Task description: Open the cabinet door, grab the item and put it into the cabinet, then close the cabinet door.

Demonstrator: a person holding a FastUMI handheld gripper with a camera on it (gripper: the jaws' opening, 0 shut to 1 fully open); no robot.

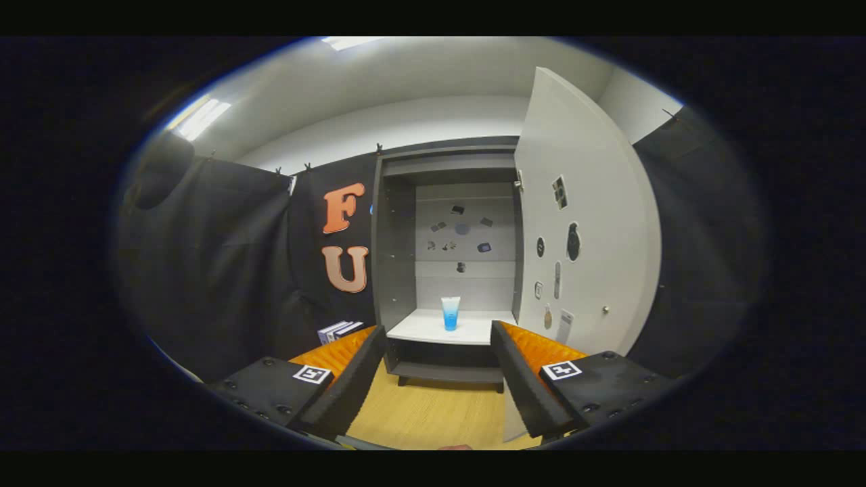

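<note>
Gripper [436,379] spread wide and empty, aimed at cabinet [396,270]; tube [450,313] upright on shelf [433,328], door [588,223] swung open right, presumably awaiting closing.

Stickers on the cabinet back panel [463,233] and on the inner face of the open door [582,230]: too small to make out. Books [340,330] left of cabinet partly hidden behind the gripper [438,379], whose fingers stand apart, holding nothing.

gripper [438,368] fingers apart, empty | cabinet door [582,223] open | blue tube [450,313] upright on shelf [433,328]
</note>
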